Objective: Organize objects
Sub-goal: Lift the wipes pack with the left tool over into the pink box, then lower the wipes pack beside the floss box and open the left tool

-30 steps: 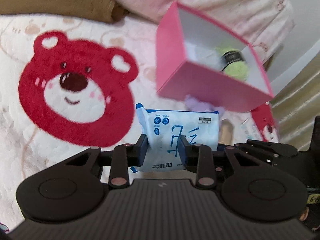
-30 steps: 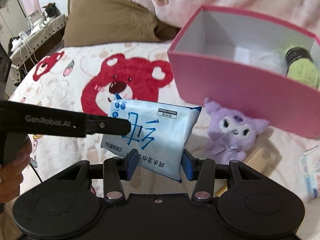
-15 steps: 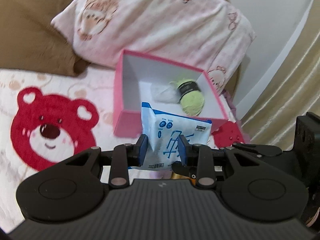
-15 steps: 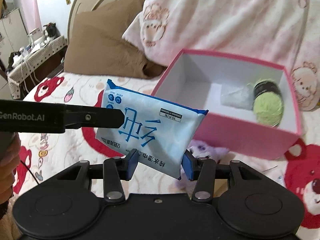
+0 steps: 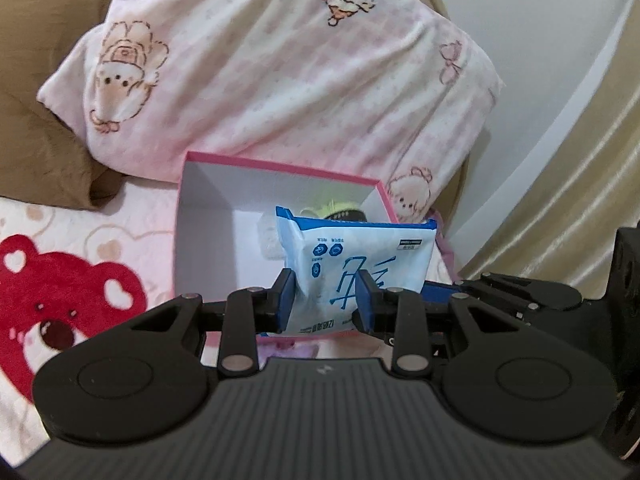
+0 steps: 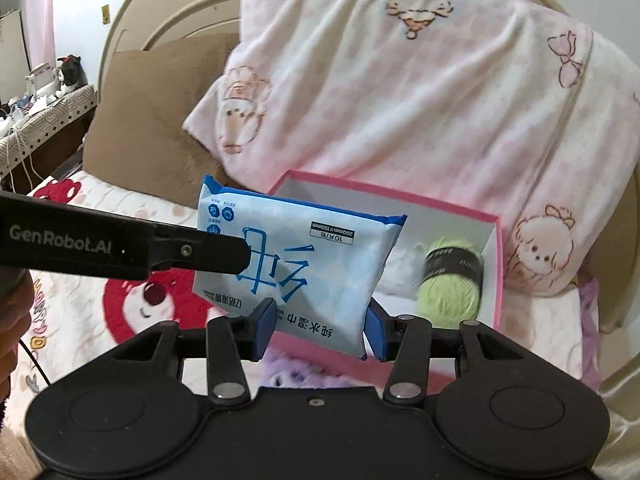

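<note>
Above the bed: a blue-and-white wipes packet is held in the air by both tools, in front of an open pink box.
Left hand-held gripper: clamped on the packet's lower part, its blue pads pressing in from either side; in the right wrist view its black finger comes in from the left and lies against the packet's printed face.
Right hand-held gripper: closed on the packet's lower edge, a blue pad at each side of the edge.
Wipes packet: tilted, its print upside down in both views, clear of the bedspread and overlapping the near side of the box as seen from the left wrist camera.
Pink box: white inside, standing on the bed against a pink cartoon-print pillow.
Box contents: a ball of light green yarn with a dark band lies toward the right wall, and a small whitish thing, too blurred to name, lies beside it.
Bedspread: pale with big red bear faces.
Brown pillow: to the left of the pink one, leaning on the headboard.
Purple plush toy: lying on the bed just below the packet, mostly hidden by the right tool.
Person: part of a hand shows at the left edge of the right wrist view, holding the left tool.
</note>
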Demonstrator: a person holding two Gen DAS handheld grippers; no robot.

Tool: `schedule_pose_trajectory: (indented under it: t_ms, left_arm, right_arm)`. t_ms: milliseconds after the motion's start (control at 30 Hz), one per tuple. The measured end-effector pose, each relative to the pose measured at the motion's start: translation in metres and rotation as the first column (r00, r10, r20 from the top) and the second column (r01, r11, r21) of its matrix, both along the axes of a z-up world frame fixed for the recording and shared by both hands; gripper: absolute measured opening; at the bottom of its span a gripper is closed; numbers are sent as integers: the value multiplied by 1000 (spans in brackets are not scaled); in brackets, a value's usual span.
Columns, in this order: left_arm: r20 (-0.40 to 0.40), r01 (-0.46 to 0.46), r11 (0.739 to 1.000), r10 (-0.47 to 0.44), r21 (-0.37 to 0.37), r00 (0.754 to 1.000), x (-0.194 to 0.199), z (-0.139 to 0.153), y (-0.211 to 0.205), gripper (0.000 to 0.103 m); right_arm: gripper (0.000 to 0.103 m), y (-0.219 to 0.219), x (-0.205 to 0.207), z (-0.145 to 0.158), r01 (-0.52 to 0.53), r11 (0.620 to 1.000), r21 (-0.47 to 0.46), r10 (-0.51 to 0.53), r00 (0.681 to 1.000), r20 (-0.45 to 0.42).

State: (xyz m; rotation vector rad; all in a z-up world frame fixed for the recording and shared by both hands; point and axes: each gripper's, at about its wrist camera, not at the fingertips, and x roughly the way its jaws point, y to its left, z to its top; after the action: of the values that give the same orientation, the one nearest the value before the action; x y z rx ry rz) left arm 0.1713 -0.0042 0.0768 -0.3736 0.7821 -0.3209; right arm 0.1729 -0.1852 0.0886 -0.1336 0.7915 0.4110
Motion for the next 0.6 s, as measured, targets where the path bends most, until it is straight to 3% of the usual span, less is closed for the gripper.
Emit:
schedule_pose_trajectory:
  t_ms: [167, 333, 600]
  left_arm:
    - [-67, -19, 1000, 18, -11, 998, 45, -16, -7, 31]
    - [-157, -42, 999, 41, -1, 987, 83, -55, -11, 31]
    - [-281, -54, 998, 45, -23, 959, 115, -112, -18, 31]
  right_arm:
    - [53, -18, 53, -17, 21, 999, 47, -16, 995, -102]
    - [53, -24, 92, -50, 27, 997, 70, -12, 979, -206]
    - [53, -33, 124, -108, 60, 996, 69, -31, 931, -363]
